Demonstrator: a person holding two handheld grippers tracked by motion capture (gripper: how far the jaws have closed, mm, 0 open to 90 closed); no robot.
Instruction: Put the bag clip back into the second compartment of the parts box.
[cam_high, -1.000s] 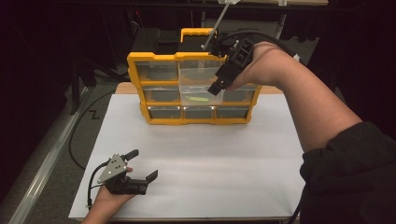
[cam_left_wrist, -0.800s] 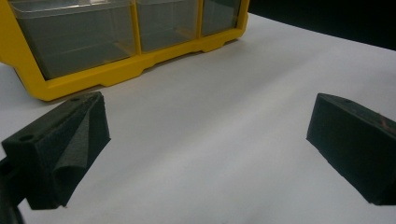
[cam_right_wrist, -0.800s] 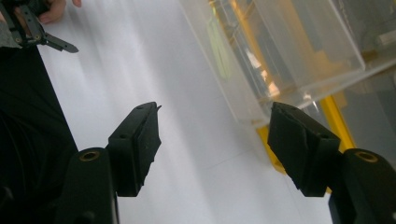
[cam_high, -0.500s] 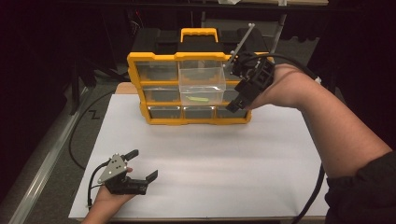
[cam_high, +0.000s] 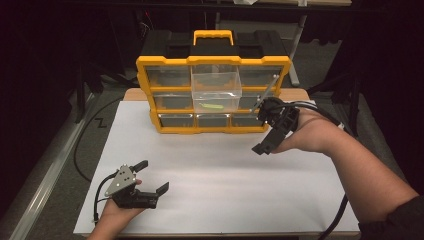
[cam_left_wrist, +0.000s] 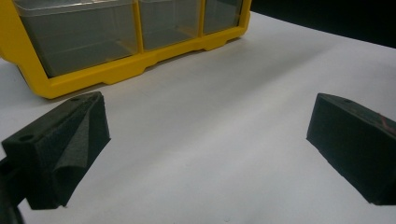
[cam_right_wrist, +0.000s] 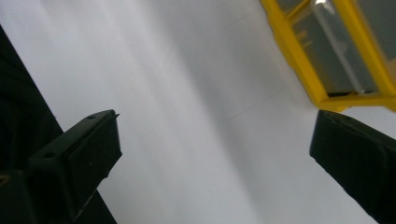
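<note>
A yellow drawer organizer (cam_high: 212, 127) with a black top stands at the back of the white sheet. Its clear middle drawer (cam_high: 216, 85) is pulled out, and a small green item (cam_high: 212, 106) lies inside. My right gripper (cam_high: 265, 128) hovers open in front of the organizer's right end, with nothing between its jaws. In the right gripper view the gripper (cam_right_wrist: 215, 154) looks down on the sheet, with the organizer's yellow corner (cam_right_wrist: 299, 60) at the upper right. My left gripper (cam_high: 152, 176) rests open near the front left; its own view (cam_left_wrist: 205, 140) faces the organizer's bottom row (cam_left_wrist: 116, 70).
A white sheet (cam_high: 225, 170) covers the table. A thin metal rod (cam_high: 268, 91) sticks up from the right gripper. Black cable (cam_high: 82, 145) runs along the floor off the left edge. Dark stands and frames rise behind the organizer.
My right gripper has drawn back from the pulled-out middle drawer, moving right and down toward the sheet. The left gripper has stayed put.
</note>
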